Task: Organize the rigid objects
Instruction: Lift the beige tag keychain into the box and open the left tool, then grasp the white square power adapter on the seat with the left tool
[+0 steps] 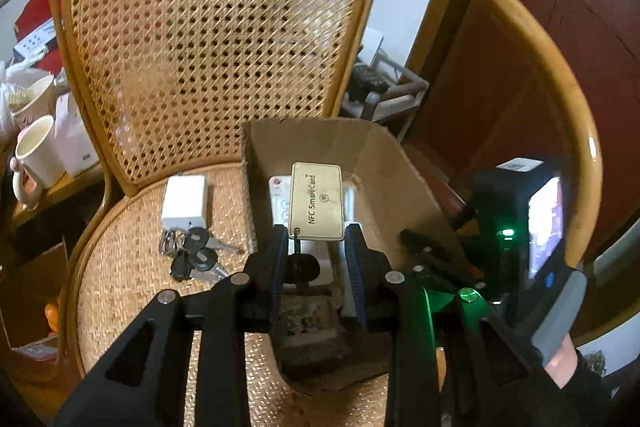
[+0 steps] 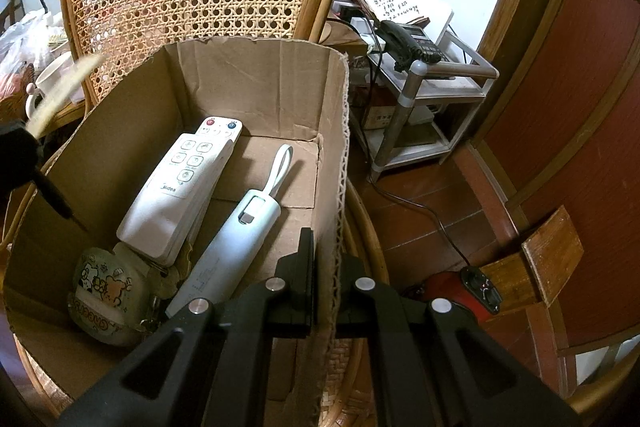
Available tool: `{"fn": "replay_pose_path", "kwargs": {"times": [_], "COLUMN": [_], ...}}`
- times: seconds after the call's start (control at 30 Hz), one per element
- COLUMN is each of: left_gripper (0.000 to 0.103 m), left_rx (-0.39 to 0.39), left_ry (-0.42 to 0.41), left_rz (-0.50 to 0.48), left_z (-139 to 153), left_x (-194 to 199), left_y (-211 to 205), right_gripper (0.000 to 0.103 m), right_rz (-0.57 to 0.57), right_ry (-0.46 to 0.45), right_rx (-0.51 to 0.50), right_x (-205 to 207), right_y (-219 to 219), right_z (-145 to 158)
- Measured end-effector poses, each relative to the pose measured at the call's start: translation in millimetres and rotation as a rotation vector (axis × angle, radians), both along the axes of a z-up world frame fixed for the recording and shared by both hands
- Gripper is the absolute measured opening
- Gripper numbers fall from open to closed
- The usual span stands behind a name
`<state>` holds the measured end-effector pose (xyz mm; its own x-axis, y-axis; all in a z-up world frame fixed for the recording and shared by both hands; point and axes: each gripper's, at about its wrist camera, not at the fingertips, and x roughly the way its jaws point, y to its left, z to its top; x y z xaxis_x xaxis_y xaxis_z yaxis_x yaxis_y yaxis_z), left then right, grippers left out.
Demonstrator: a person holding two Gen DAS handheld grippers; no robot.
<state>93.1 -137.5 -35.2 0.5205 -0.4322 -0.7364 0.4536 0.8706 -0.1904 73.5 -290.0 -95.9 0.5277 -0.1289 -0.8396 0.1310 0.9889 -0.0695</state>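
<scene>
The left gripper [image 1: 316,243], jaws parted, has a black key [image 1: 301,264] with a gold NFC card [image 1: 317,201] between its fingers above the cardboard box [image 2: 256,83], while the right gripper [image 2: 325,267] clamps the box's right wall beside the white remote [image 2: 182,187].

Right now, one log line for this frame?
left gripper: above cardboard box, NFC card at its tips, hold unclear | right gripper: jaws clamp box wall | in box: remote | on seat: keys
</scene>
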Motion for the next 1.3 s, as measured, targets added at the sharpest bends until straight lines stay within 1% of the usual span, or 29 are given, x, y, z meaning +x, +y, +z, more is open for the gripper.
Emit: {"fn": "replay_pose_path", "kwargs": {"times": [0.07, 0.1, 0.13, 0.17, 0.23, 0.33, 0.43, 0.57, 0.7, 0.77, 0.97, 1.1, 1.2, 1.23, 1.3], "left_gripper": [0.029, 0.032, 0.041, 0.057, 0.070, 0.079, 0.084, 0.086, 0.085, 0.085, 0.085, 0.084, 0.079, 0.075, 0.074], "left_rx": [0.000, -0.002, -0.008, -0.013, -0.035, -0.037, -0.026, -0.003, -0.035, -0.032, 0.046, 0.084, 0.125, 0.126, 0.126], "left_ry": [0.008, 0.009, 0.013, 0.015, 0.003, -0.010, -0.019, 0.007, 0.073, 0.099, 0.107, 0.141, 0.141, 0.143, 0.157], "left_rz": [0.020, 0.025, 0.033, 0.038, 0.070, 0.131, 0.201, 0.265, 0.283, 0.298, 0.293, 0.272, 0.250, 0.245, 0.240], "left_z": [-4.1, -5.1, -5.8, -6.2, -5.6, -4.2, -7.9, -24.0, -50.7, -63.1, -90.2, -109.3, -118.2, -120.6, -127.8], "left_x": [3.8, 5.4, 8.8, 11.8, 17.2, 27.8, 43.1, 72.4, 98.0, 108.6, 130.2, 144.4, 150.4, 151.5, 156.4], "left_y": [7.7, 10.8, 14.9, 18.6, 28.4, 43.0, 58.9, 76.1, 88.1, 90.8, 85.3, 76.9, 67.5, 65.7, 63.7], "right_gripper": [0.006, 0.006, 0.006, 0.006, 0.006, 0.006, 0.006, 0.006, 0.006, 0.006, 0.006, 0.006, 0.006, 0.006, 0.006], "right_rz": [0.000, 0.000, 0.000, 0.001, 0.001, 0.002, 0.002, 0.003, 0.003, 0.002, 0.007, 0.008, 0.008, 0.008, 0.009], "right_ry": [0.000, 0.000, 0.000, -0.001, -0.001, 0.000, -0.001, -0.001, -0.002, -0.002, -0.003, -0.002, -0.002, -0.002, -0.003], "right_rx": [0.000, 0.001, -0.001, -0.001, 0.001, -0.002, -0.001, -0.001, -0.002, -0.004, 0.002, 0.000, 0.002, 0.002, 0.003], "right_x": [0.0, 0.0, 0.0, 0.0, 0.0, 1.0, 1.4, 1.1, 1.4, 1.5, 1.3, 0.3, 0.1, 0.2, 0.2], "right_y": [0.1, 0.1, 0.2, 0.5, 0.7, 1.5, 1.7, 1.7, 2.6, 3.0, 4.4, 4.0, 4.1, 4.1, 4.2], "right_z": [-0.1, 0.0, -0.3, -0.1, -0.2, -0.8, -1.0, -0.9, -1.2, -1.1, -0.9, -1.1, -1.5, -1.6, -1.6]}}
